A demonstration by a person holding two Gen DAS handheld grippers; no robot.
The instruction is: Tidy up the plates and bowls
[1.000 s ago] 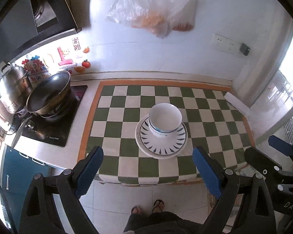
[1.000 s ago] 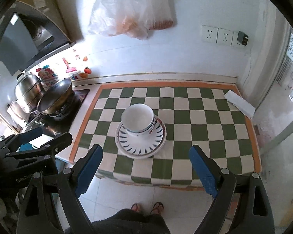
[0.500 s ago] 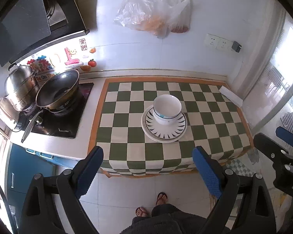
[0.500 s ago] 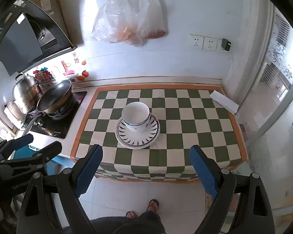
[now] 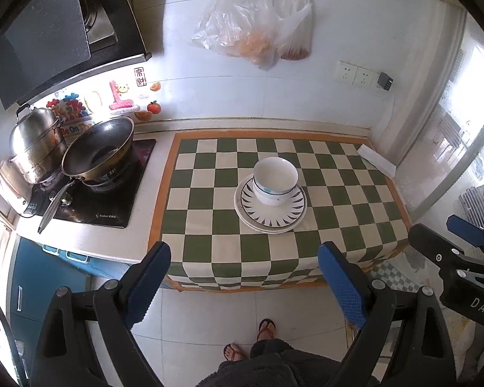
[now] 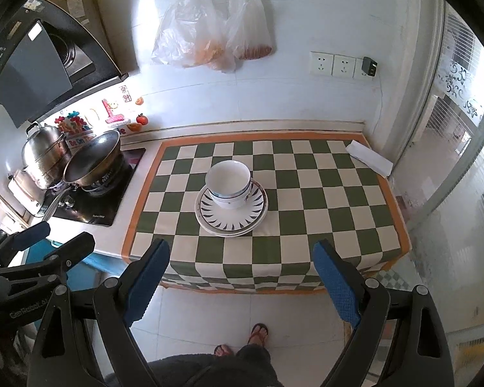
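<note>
A white bowl (image 5: 275, 180) (image 6: 229, 183) with a blue band stands upright on a stack of plates (image 5: 269, 222) (image 6: 229, 224) with a dark petal pattern. The stack rests mid-way across a green-and-white checkered cloth (image 5: 209, 200) (image 6: 306, 193) on the counter. My left gripper (image 5: 243, 258) (image 6: 63, 235) is open and empty, held back from the counter's front edge above the floor. To its right, my right gripper (image 6: 241, 251) (image 5: 442, 232) is likewise open and empty, at about the same distance from the stack.
Left of the cloth, a wok (image 5: 96, 151) and a steel pot (image 5: 37, 142) sit on a black stove under a range hood (image 5: 48, 32). Plastic bags (image 5: 258, 32) hang on the wall. A white folded packet (image 5: 376, 160) lies at the cloth's back right corner. A person's sandalled feet (image 5: 248, 338) stand on the tiled floor.
Both grippers have drawn back and up from the counter, so the bowl and plates look smaller and farther. The stack has not moved. Both grippers stayed open.
</note>
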